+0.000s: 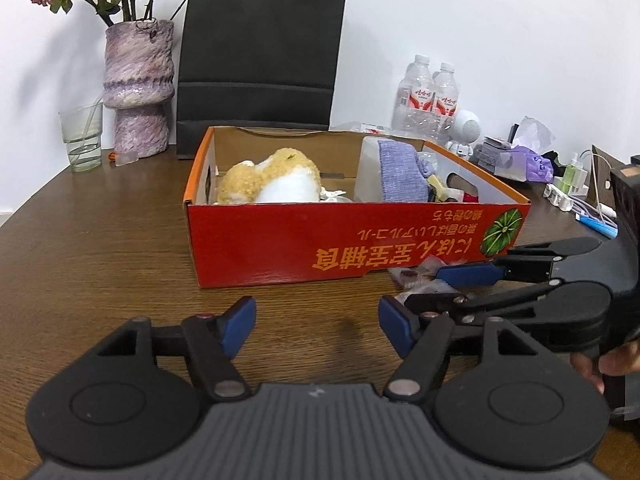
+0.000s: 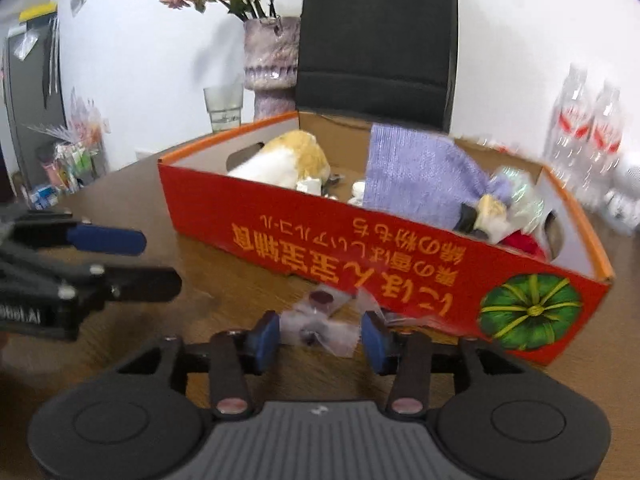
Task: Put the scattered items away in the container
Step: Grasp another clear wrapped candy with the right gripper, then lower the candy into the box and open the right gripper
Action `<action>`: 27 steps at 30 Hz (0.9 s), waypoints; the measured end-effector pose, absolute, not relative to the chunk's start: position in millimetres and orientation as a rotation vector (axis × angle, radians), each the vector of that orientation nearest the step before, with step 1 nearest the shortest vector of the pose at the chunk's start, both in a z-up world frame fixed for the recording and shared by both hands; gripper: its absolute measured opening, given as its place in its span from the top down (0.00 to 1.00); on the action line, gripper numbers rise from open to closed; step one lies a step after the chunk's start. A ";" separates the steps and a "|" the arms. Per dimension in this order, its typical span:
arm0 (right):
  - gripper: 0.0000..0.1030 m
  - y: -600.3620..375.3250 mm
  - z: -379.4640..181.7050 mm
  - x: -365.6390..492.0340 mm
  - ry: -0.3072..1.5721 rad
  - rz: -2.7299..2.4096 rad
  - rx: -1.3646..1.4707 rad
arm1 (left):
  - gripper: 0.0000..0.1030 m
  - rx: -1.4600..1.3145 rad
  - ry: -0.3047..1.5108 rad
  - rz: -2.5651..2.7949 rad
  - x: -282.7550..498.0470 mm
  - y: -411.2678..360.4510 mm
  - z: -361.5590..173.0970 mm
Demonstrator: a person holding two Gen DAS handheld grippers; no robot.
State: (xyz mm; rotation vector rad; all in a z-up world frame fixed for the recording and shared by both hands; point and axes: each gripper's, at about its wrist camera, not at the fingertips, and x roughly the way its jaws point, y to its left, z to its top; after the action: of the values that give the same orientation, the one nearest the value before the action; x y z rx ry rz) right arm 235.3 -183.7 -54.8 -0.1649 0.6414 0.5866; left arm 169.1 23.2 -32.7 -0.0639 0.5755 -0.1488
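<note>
A red cardboard box (image 1: pixel 340 240) (image 2: pixel 360 248) stands on the brown table, holding a yellow-and-white plush toy (image 1: pixel 272 178) (image 2: pixel 292 156), a purple cloth (image 1: pixel 400 172) (image 2: pixel 416 176) and small odds and ends. Clear plastic packets (image 2: pixel 320 328) (image 1: pixel 416 276) with dark round pieces lie on the table against the box's front right corner. My right gripper (image 2: pixel 320 336) (image 1: pixel 422 288) is open and low over the table, with one packet lying between its blue pads (image 2: pixel 266 336). My left gripper (image 1: pixel 318 326) (image 2: pixel 162 261) is open and empty, in front of the box.
Behind the box stand a black paper bag (image 1: pixel 260 64), a purple vase (image 1: pixel 138 92) with dried flowers and a drinking glass (image 1: pixel 82 136). Water bottles (image 1: pixel 430 96), a white figure (image 1: pixel 466 128), tissues and cables (image 1: pixel 576 196) crowd the back right. A hand (image 1: pixel 608 364) holds the right gripper.
</note>
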 end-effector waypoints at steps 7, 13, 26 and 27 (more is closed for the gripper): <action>0.91 -185.4 -53.8 219.0 0.641 0.596 -0.151 | 0.29 -0.067 0.583 -0.141 170.1 25.9 -35.2; 0.92 -188.2 -47.2 194.1 0.593 0.578 -0.152 | 0.29 -0.070 0.574 -0.143 168.0 27.3 -34.1; 0.91 -244.2 31.8 206.5 0.396 0.444 -0.045 | 0.22 -0.045 0.511 -0.160 160.3 13.7 -18.7; 0.91 -244.2 34.0 222.1 0.404 0.421 -0.048 | 0.22 -0.039 0.511 -0.157 161.3 11.9 -18.8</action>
State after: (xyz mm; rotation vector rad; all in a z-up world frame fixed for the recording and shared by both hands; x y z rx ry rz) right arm 222.1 -244.2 34.0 -0.0475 0.4037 0.4215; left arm 161.3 11.9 -18.8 -0.0389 0.5109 -0.1569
